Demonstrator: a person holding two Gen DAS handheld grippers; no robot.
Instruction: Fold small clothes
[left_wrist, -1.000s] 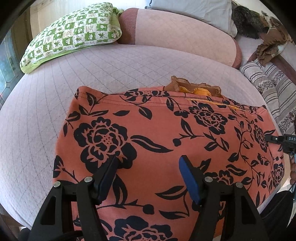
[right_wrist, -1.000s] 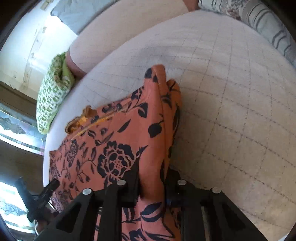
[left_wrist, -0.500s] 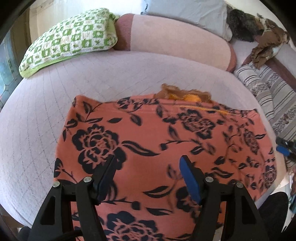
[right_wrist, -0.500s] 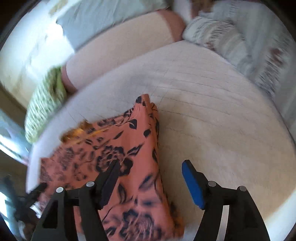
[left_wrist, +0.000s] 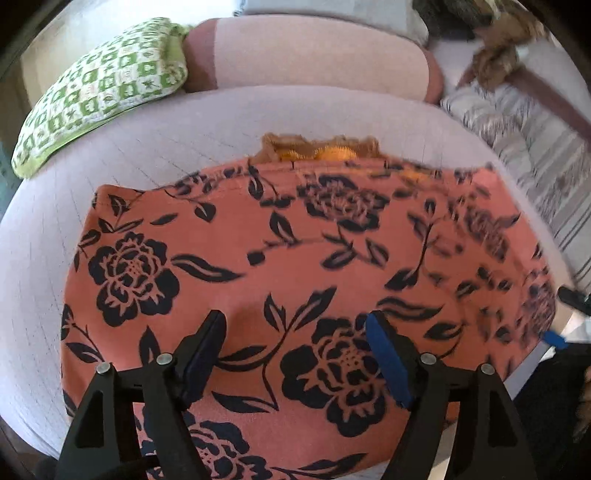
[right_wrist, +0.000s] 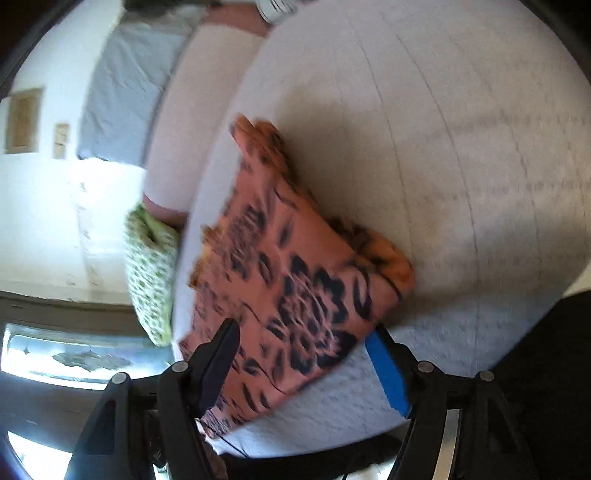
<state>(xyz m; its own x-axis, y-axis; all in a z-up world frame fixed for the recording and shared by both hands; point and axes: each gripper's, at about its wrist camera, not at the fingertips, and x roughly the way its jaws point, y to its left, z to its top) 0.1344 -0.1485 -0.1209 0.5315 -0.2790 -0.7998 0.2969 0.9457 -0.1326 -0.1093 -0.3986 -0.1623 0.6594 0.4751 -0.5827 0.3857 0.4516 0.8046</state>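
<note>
An orange-red garment with black flower print (left_wrist: 280, 258) lies flat on the pale quilted bed (left_wrist: 155, 147). A frilly orange edge (left_wrist: 321, 149) shows at its far side. My left gripper (left_wrist: 295, 354) is open and empty, just above the garment's near part. In the right wrist view the same garment (right_wrist: 288, 280) lies folded, with its right edge bunched. My right gripper (right_wrist: 306, 365) is open and empty over the garment's near corner. Its tip also shows at the right edge of the left wrist view (left_wrist: 570, 299).
A green and white patterned pillow (left_wrist: 99, 88) lies at the far left of the bed. A pink bolster (left_wrist: 310, 55) runs along the back. Striped bedding (left_wrist: 532, 147) and a brown heap of cloth (left_wrist: 498, 55) lie at the right. The bed's near edge (right_wrist: 332, 435) is close.
My right gripper opened and let go of the garment's edge, then swung away and tilted. My left gripper stayed open and moved slightly over the garment.
</note>
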